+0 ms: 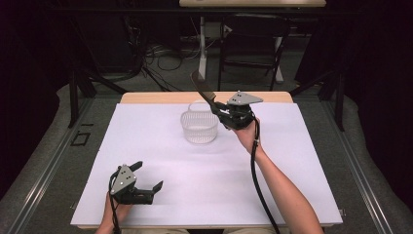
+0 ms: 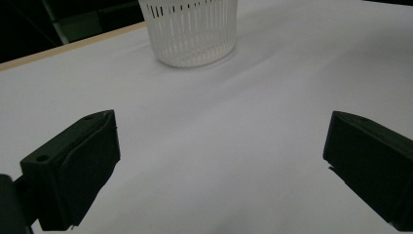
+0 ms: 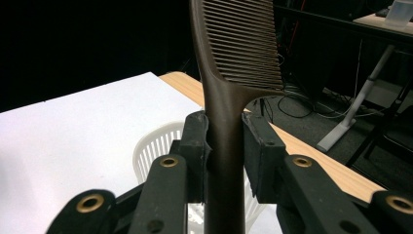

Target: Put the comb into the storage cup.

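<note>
The right gripper is raised above the far half of the table, just beside the white basket on its right, and its jaws are pinched on the handle of a dark brown comb. In the right gripper view the comb stands upright between the two black pads, which press on the narrow handle from both sides, while the toothed part rises above them with the teeth pointing to the right of that view. From above, the comb slants up and away to the left from the jaws, its far end reaching past the back edge of the table — over the basket's far rim rather than inside it. The basket shows below and behind the clamped handle, its slotted wall partly hidden by the gripper's arms. The left gripper rests low on the near left part of the white table cover, held by a hand at the bottom edge, well apart from the basket and the comb. Its jaws are spread wide with nothing between them — in the left gripper view only bare white cover lies between the two pads, and the basket stands farther off, toward the wooden back edge.
</note>
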